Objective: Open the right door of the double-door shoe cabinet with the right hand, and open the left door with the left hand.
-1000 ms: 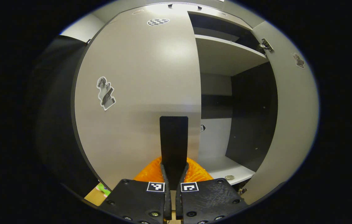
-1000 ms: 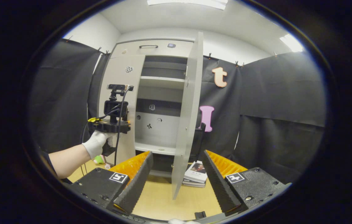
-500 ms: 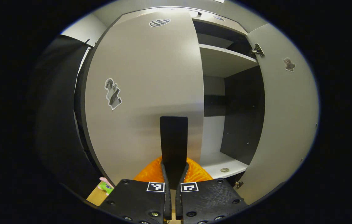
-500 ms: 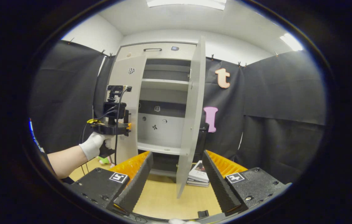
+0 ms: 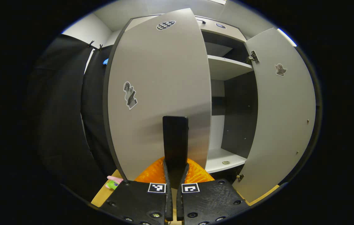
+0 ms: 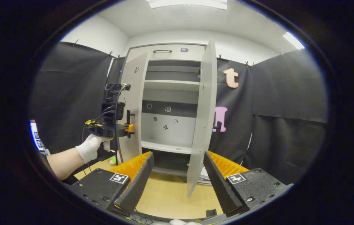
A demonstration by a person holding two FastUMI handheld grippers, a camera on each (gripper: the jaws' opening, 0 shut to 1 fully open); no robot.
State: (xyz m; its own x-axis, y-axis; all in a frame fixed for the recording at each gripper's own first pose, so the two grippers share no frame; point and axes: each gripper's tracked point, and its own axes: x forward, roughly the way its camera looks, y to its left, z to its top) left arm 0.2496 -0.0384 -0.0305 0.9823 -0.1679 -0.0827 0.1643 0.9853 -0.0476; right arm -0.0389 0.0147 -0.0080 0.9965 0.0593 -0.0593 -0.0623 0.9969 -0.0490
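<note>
The left tongs (image 5: 175,162) are clenched on the black handle (image 5: 175,140) of the left door (image 5: 155,93), which stands partly swung out from the shoe cabinet (image 6: 170,103). The right door (image 6: 203,125) hangs wide open, edge-on in the right gripper view. The right tongs (image 6: 177,175) are released, apart from both doors, above the wooden floor (image 6: 167,197).

Grey shoe cabinet (image 6: 170,131), right door (image 6: 203,118) wide open, left door (image 5: 159,93) ajar.
</note>
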